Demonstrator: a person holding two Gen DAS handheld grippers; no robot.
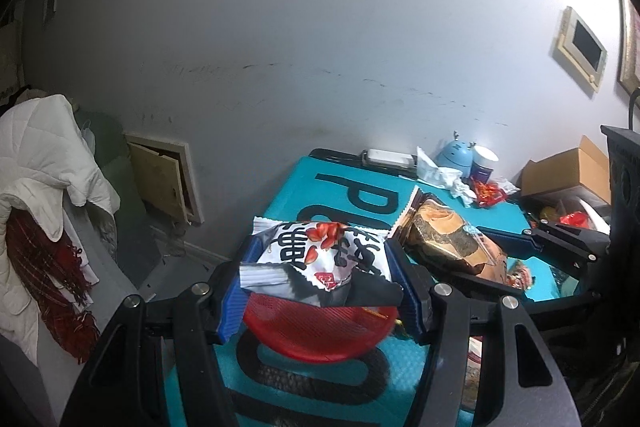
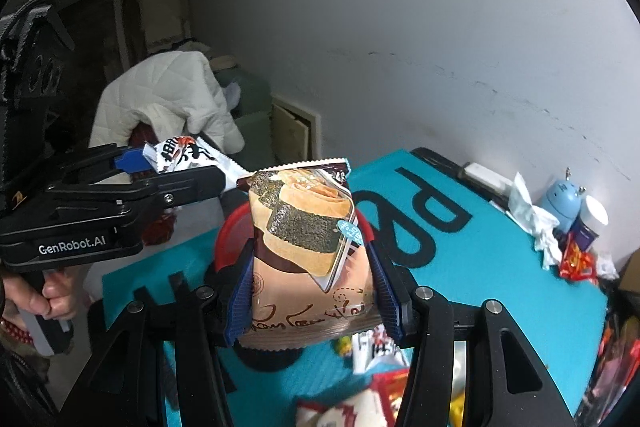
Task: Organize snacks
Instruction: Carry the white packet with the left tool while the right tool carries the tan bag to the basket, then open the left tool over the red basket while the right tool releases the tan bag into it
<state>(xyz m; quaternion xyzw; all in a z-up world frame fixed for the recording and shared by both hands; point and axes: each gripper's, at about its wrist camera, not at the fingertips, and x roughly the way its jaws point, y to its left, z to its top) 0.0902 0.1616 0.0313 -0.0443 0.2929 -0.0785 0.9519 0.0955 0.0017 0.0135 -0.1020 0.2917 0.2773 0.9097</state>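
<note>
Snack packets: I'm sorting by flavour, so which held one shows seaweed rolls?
The brown packet in the right gripper; the left gripper holds a white packet with black characters.

Bare teal mat (image 2: 500,267) at 3 o'clock gives passage. Tissue (image 2: 532,219), blue toy (image 2: 564,203) and jar (image 2: 592,219) block 2 o'clock; loose packets (image 2: 376,387) block 6 o'clock.
</note>
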